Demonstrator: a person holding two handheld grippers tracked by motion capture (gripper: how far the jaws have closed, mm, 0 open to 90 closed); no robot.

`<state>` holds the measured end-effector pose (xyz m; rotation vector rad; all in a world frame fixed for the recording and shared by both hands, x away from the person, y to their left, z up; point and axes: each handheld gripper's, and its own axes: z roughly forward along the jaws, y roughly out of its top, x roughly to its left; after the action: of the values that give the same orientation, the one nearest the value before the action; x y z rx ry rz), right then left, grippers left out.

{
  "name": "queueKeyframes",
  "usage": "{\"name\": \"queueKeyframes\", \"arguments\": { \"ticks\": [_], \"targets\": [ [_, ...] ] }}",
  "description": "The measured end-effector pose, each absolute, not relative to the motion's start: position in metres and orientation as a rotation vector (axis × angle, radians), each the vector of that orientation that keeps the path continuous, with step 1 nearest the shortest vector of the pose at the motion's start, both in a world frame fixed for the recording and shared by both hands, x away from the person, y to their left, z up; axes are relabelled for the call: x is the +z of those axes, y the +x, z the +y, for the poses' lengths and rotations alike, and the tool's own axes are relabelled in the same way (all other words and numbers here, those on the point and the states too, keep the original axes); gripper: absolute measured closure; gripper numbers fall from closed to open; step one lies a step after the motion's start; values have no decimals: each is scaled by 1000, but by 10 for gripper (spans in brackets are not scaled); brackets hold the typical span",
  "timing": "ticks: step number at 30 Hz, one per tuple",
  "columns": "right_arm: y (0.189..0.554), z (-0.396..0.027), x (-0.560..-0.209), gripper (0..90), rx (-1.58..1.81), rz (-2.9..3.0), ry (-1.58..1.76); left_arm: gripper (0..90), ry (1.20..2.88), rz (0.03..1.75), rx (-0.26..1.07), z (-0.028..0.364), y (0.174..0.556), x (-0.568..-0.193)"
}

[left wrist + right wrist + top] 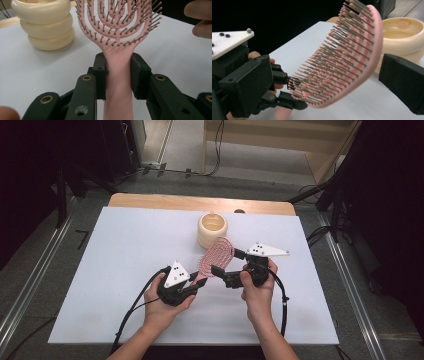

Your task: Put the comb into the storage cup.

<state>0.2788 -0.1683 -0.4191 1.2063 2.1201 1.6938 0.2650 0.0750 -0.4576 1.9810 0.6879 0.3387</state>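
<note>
L gripper point(117, 72) clamps pink brush point(117, 30) handle — R gripper point(324, 82) jaws wide, straddling brush head.

A white worktop point(125, 270) is carrying a cream ribbed pot point(212, 230), which is standing upright near its far edge. A strip of bare wood point(150, 201) is showing along that far edge.

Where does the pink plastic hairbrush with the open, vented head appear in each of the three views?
High view: pink plastic hairbrush at table centre, between both tools.
Left gripper view: its handle rises clamped between the jaws, head at top centre.
Right gripper view: its head crosses the middle, bristles facing left.
Shared landmark: cream ribbed round pot behind it.
</note>
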Motion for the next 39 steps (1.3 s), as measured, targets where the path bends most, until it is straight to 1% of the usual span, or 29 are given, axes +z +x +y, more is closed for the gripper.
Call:
{"name": "queueKeyframes", "arguments": {
  "ticks": [12,15,16,18,19,20,21,22,24,27,32,33,34,35,36,39],
  "targets": [
    [282,-161,-428,0,1738,2117,1354,700,1980,648,396,69,257,-459],
    [282,-158,-434,146,1752,2099,1433,700,1978,642,400,69,256,-459],
    [282,-158,-434,146,1752,2099,1433,700,1978,642,402,69,256,-460],
    [283,-156,-435,235,1760,2116,1431,700,1983,641,402,69,257,-460],
    [282,-154,-436,243,1757,2115,1437,700,1980,640,405,69,256,-461],
    [282,-153,-436,274,1758,2118,1441,700,1978,639,406,69,256,-461],
    [282,-153,-437,323,1768,2125,1437,700,1978,636,407,69,256,-461],
    [282,-153,-437,349,1778,2133,1430,700,1975,634,408,69,256,-461],
    [282,-152,-438,433,1778,2141,1425,699,1969,634,409,70,256,-460],
    [283,-154,-441,509,1839,2158,1437,698,1961,639,395,71,257,-460],
    [283,-154,-443,609,1943,2169,1397,692,1967,627,383,70,258,-463],
    [282,-154,-442,610,1966,2180,1377,670,1952,626,370,71,258,-463],
    [280,-153,-441,610,1936,2177,1352,608,1940,623,369,71,258,-463],
    [279,-153,-441,611,1944,2175,1325,514,1925,619,361,71,257,-461],
    [279,-153,-441,611,1944,2175,1325,514,1919,615,355,72,257,-460],
    [276,-153,-438,611,1953,2171,1268,367,1900,613,340,75,257,-457]
  ]
}}
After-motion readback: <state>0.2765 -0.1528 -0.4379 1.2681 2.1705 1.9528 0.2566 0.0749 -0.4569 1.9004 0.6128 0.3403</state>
